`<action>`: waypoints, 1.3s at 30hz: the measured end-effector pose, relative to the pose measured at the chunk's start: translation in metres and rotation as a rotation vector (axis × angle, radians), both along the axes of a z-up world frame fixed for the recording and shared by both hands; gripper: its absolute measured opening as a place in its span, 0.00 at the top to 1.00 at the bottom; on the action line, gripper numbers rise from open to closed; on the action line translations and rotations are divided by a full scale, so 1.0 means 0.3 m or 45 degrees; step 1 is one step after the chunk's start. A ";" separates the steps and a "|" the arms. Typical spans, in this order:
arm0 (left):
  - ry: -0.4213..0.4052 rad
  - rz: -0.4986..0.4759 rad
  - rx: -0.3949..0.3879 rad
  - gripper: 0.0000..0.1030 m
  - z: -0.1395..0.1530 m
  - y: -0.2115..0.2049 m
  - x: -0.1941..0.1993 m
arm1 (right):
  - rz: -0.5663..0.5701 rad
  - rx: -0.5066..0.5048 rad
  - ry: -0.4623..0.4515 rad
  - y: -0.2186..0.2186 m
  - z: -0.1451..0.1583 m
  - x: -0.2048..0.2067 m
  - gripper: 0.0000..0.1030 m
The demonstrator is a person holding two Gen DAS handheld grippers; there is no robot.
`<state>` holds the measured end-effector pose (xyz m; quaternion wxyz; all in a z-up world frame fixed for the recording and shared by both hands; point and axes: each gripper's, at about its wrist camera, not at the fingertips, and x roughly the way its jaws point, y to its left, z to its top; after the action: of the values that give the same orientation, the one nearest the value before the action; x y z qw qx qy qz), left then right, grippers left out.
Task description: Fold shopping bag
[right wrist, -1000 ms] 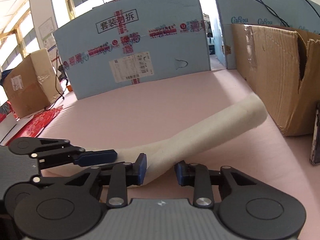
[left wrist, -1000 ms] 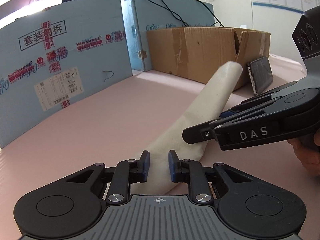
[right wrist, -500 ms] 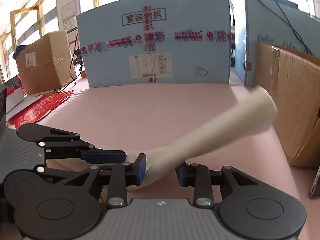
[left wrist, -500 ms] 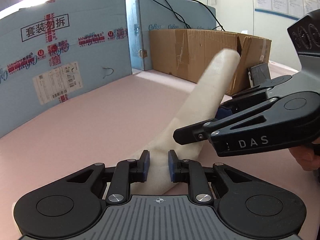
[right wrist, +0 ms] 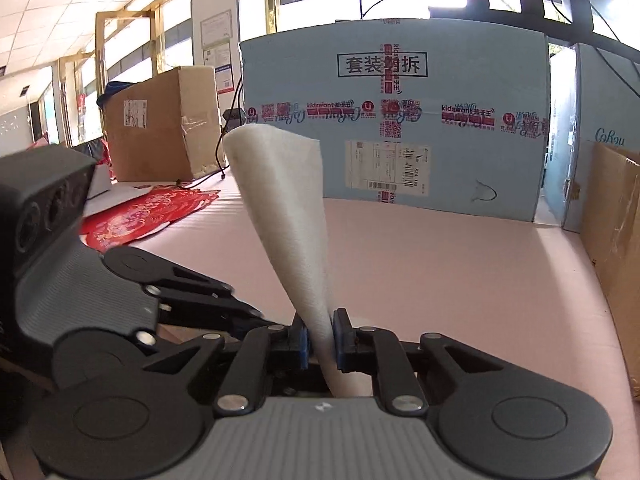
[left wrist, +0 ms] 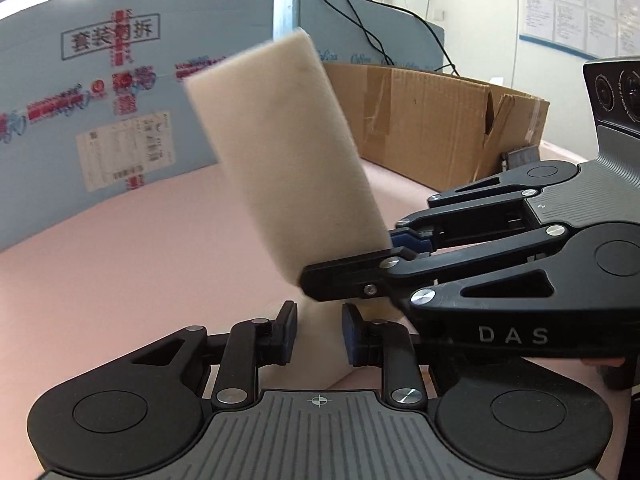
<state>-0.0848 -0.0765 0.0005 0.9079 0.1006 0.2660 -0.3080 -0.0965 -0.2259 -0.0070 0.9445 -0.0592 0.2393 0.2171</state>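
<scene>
The cream shopping bag [left wrist: 280, 140], folded into a long strip, stands up off the pink table [left wrist: 120, 260] and leans left. In the right wrist view the bag [right wrist: 288, 208] rises from between the blue pads of my right gripper [right wrist: 320, 336]. Those jaws are closing and pinch its lower part. My left gripper [left wrist: 320, 322] has the bag's near end between its pads; its jaws are opening and the pads look slack on the cloth. The right gripper [left wrist: 352, 260] reaches in from the right just above it. The left gripper [right wrist: 252, 308] shows blurred at the left.
A blue printed board box [left wrist: 120, 100] walls the back. A brown cardboard box [left wrist: 420, 120] stands at the right with a dark flat device [left wrist: 520, 158] leaning on it. Red paper [right wrist: 148, 212] and another brown box [right wrist: 160, 128] lie far left.
The bag's far end swung up off the table to stand nearly upright. My right gripper rolled and its jaws narrowed onto the bag. The left jaws widened slightly.
</scene>
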 end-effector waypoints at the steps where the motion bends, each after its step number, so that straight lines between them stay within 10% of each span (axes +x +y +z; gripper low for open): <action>1: 0.005 0.036 -0.019 0.64 0.007 0.041 -0.018 | 0.011 -0.039 -0.017 0.009 -0.002 -0.005 0.87; 12: 0.132 0.259 -0.206 0.62 -0.044 0.272 -0.059 | 0.194 -0.703 -0.270 0.271 -0.159 -0.112 0.86; 22: -0.131 0.331 -0.282 0.15 0.057 0.302 -0.164 | 0.166 -0.954 -0.388 0.371 -0.231 -0.153 0.86; 29: -0.057 0.481 0.117 0.09 -0.029 0.179 -0.043 | 0.146 -0.903 -0.364 0.365 -0.210 -0.161 0.79; 36: 0.016 0.465 0.029 0.10 -0.023 0.233 -0.012 | 0.231 -0.391 -0.144 0.147 -0.052 -0.173 0.60; 39: 0.014 0.477 -0.021 0.10 -0.018 0.263 -0.016 | 0.240 -0.485 -0.221 0.139 -0.063 -0.187 0.58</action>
<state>-0.0894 0.0025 -0.0050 0.9487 0.0402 0.2825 -0.1364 -0.1526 -0.1841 -0.0260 0.9088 -0.2769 0.1873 0.2495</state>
